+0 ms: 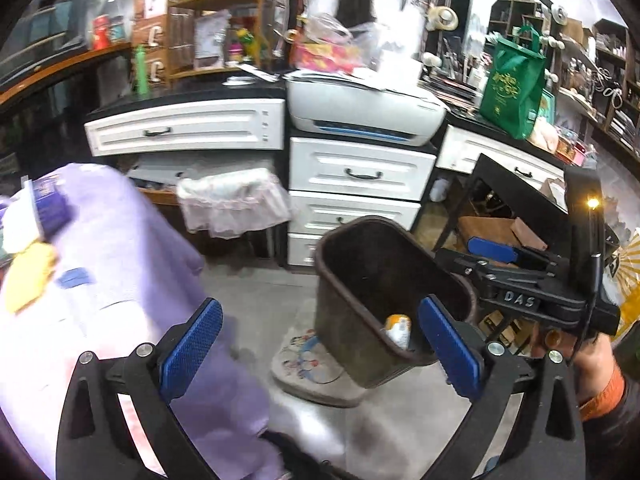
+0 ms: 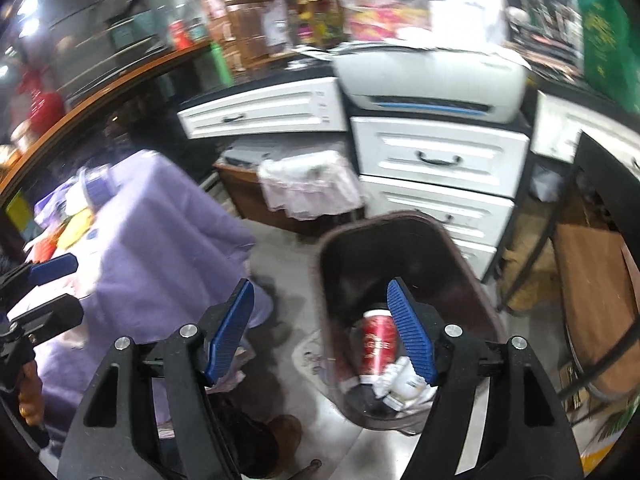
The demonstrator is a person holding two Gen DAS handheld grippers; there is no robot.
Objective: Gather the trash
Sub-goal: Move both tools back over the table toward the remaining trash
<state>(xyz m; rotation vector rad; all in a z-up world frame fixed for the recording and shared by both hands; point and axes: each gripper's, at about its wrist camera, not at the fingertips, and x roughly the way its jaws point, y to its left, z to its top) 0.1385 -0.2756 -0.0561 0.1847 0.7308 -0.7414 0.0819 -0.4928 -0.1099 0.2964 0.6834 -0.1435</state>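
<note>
Trash lying in dark brown plastic bin [image 2: 404, 240] on floor: red can [image 2: 378, 342], white wrappers [image 2: 404, 380]. Left gripper [image 1: 320, 354], right gripper [image 2: 322, 332] hovering, jaws spread, empty. Drop looking done; next, seeking more litter on lilac-clothed bench [image 1: 132, 248].

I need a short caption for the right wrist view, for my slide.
Open right hand-held gripper above a brown bin holding a red can and white crumpled trash.

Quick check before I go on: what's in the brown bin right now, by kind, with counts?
Inside the dark brown plastic bin, seen from the right wrist view:
Red drink can: 1
White crumpled wrapper or paper piece: 1, perhaps more; it is bunched up
Total: 2 visible kinds of item; the bin's bottom is partly hidden by the gripper finger.
</note>
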